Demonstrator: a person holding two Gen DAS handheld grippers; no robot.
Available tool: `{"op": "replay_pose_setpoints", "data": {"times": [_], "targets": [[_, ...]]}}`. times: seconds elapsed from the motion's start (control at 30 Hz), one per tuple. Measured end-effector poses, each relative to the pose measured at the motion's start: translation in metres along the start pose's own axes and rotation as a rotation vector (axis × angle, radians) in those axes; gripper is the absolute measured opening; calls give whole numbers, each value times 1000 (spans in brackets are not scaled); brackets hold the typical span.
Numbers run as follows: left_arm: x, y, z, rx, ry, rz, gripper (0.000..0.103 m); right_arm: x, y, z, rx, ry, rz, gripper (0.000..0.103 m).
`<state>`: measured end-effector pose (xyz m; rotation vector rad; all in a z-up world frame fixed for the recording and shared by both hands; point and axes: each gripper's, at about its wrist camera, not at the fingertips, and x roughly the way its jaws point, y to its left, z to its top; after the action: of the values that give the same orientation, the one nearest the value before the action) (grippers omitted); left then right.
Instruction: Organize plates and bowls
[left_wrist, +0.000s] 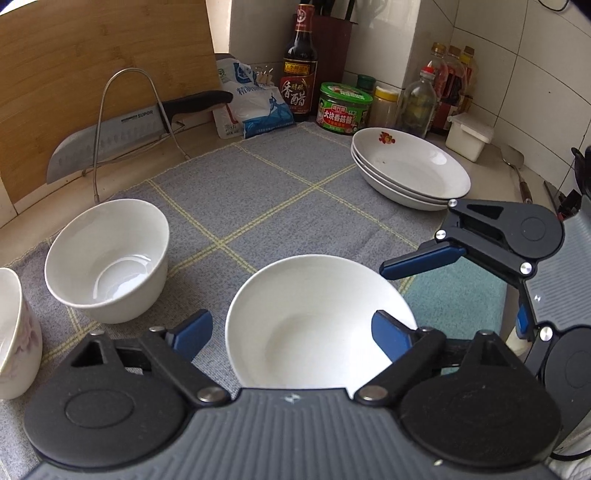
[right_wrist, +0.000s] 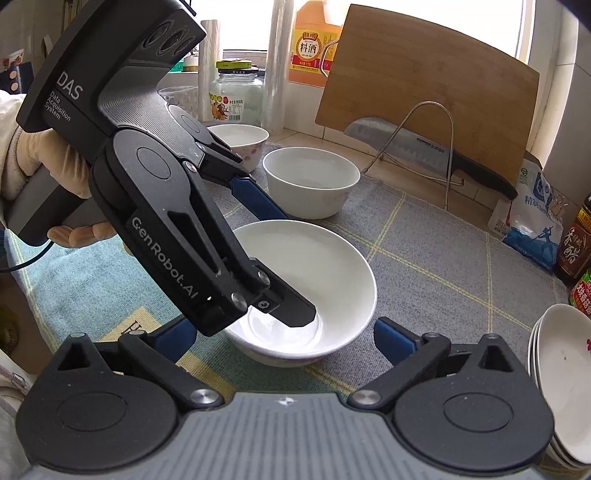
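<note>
I count three bowls. The wide white bowl (left_wrist: 314, 325) sits low in the middle of my left view, on the gray checked cloth (left_wrist: 258, 177). A deeper white bowl (left_wrist: 107, 258) stands to its left. A flowered bowl (left_wrist: 14, 332) is at the left edge. At the upper right of that view there is one stack of plates (left_wrist: 410, 166); I can count three rims there.

My left gripper (left_wrist: 291, 332) is open wide. One blue finger (left_wrist: 391, 336) reaches inside the wide bowl and the other finger sits outside its rim. I cannot tell if they touch the bowl. It holds nothing.

My right gripper (right_wrist: 284, 336) is open wide too, at the bottom of the right view, one finger on each side of the wide bowl, and it grips nothing.

Behind the cloth I see one knife (left_wrist: 122, 136) in a wire rack (left_wrist: 122, 110), one wooden cutting board (left_wrist: 92, 66), and one dark vinegar bottle (left_wrist: 299, 74).
</note>
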<state>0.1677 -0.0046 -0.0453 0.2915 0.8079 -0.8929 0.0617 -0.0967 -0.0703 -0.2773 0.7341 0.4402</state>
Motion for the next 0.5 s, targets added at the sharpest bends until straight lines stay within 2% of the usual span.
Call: {"op": "replay_pose_setpoints", "data": {"times": [0.3, 0.5], "targets": [[-32, 14, -9, -66, -64, 112, 95, -14, -1, 0, -2, -17, -20, 103], [-44, 29, -21, -126, -89, 238, 95, -20, -5, 6, -5, -27, -11, 103]]}}
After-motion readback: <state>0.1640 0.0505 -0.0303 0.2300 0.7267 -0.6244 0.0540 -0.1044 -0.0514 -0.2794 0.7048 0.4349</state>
